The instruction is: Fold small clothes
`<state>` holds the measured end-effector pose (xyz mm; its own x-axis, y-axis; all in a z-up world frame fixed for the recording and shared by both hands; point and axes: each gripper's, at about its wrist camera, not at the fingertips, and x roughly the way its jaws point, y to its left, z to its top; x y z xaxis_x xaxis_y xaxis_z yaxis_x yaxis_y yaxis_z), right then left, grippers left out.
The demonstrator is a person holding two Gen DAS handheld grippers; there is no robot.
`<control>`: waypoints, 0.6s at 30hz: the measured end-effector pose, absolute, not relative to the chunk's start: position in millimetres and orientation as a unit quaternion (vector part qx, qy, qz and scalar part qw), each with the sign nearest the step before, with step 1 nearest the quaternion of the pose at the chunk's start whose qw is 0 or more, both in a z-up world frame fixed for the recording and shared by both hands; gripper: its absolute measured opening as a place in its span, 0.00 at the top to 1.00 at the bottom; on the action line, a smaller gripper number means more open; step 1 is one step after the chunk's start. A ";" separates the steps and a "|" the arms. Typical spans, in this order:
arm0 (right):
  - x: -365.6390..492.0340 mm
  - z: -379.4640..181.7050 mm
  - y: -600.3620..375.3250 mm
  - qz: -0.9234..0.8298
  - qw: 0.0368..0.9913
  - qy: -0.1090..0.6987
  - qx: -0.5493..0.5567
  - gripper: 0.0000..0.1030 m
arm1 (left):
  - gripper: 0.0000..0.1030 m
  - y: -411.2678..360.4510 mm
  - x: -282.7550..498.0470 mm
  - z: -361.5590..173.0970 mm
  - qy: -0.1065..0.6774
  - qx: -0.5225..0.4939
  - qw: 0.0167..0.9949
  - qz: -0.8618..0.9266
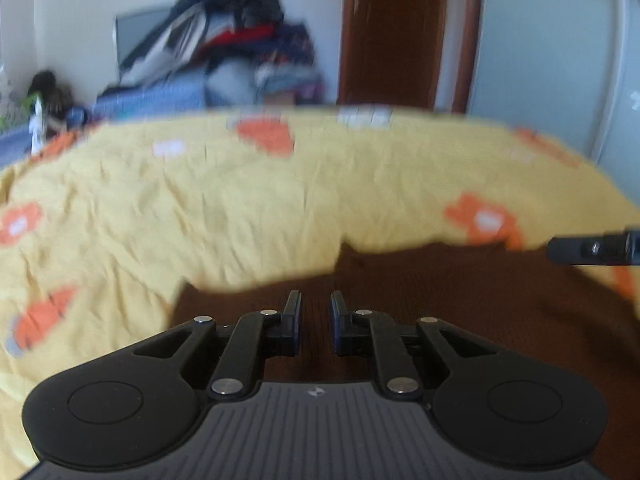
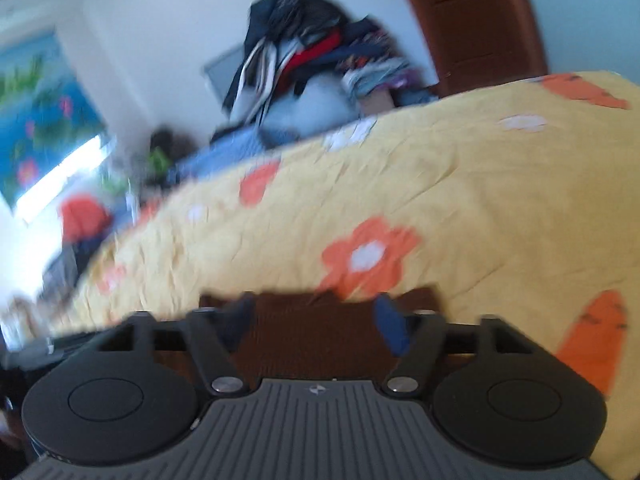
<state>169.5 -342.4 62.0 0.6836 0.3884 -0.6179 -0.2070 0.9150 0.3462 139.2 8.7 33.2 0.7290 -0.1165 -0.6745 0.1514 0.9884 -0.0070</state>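
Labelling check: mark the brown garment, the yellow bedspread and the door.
brown garment (image 1: 460, 300), left wrist view, on its flat middle, right of the fingers.
yellow bedspread (image 1: 200, 200), left wrist view, on a bare wrinkled patch.
door (image 1: 394, 32), left wrist view, on its dark wooden panel.

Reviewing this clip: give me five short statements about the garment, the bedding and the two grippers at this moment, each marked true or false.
1. The brown garment lies on a yellow bedspread with orange flowers. True.
2. The left gripper has its fingers spread wide. False: only a narrow gap shows between them.
3. The right gripper is open over brown cloth. True.
4. The bedspread is plain blue. False: it is yellow with flowers.
5. A pile of clothes sits beyond the bed. True.
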 end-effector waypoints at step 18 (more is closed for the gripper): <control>110.2 51.4 -325.1 0.164 0.916 0.362 0.061 0.10 | 0.02 28.1 69.7 14.4 0.354 -0.007 0.932 -0.084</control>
<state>110.2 -325.1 51.4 0.6846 0.3446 -0.6423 -0.2559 0.9387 0.2308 69.7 28.1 14.4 0.7357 -0.1611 -0.6579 0.1516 0.9858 -0.0718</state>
